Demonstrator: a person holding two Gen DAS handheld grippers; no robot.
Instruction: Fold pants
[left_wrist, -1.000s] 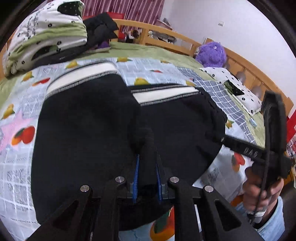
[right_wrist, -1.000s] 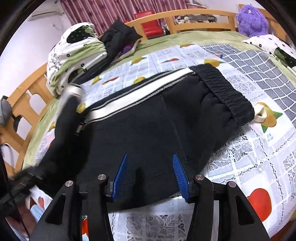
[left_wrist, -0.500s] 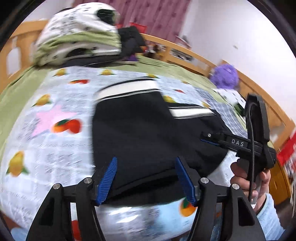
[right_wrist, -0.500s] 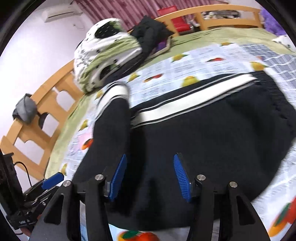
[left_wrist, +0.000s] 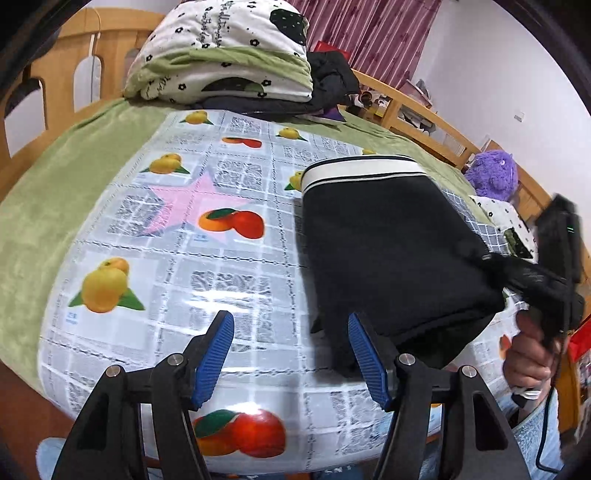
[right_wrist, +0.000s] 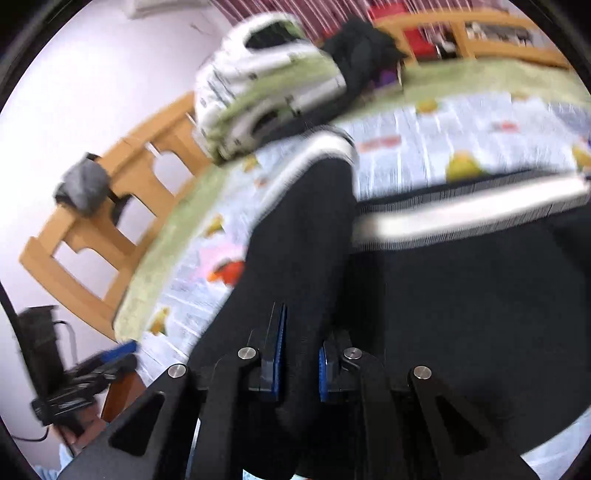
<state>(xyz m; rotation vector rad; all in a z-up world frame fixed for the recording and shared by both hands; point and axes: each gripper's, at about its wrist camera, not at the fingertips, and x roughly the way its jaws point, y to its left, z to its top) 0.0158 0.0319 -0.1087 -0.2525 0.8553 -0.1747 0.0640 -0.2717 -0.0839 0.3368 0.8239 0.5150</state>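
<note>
The black pants (left_wrist: 388, 251) with a white side stripe lie folded on the fruit-print bed cover (left_wrist: 177, 258). My left gripper (left_wrist: 290, 325) stands open over the cover at the pants' near left corner, with nothing between its blue pads. The right gripper (right_wrist: 301, 332) is shut on a raised fold of the black pants (right_wrist: 461, 295), which drapes up between its pads. In the left wrist view the right gripper (left_wrist: 495, 260) sits blurred at the pants' right edge, held by a hand (left_wrist: 528, 350). In the blurred right wrist view the left gripper (right_wrist: 110, 358) appears at the lower left.
A folded white and green quilt (left_wrist: 225, 55) with dark clothes (left_wrist: 332, 81) beside it lies at the back of the bed. A purple plush toy (left_wrist: 493, 177) sits at the far right. Wooden bed rails (left_wrist: 62, 81) ring the bed. A green blanket (left_wrist: 55, 192) borders the cover.
My left gripper let go of the pants, opened and drew off to the left. The right gripper closed on a fold of the pants and swung left.
</note>
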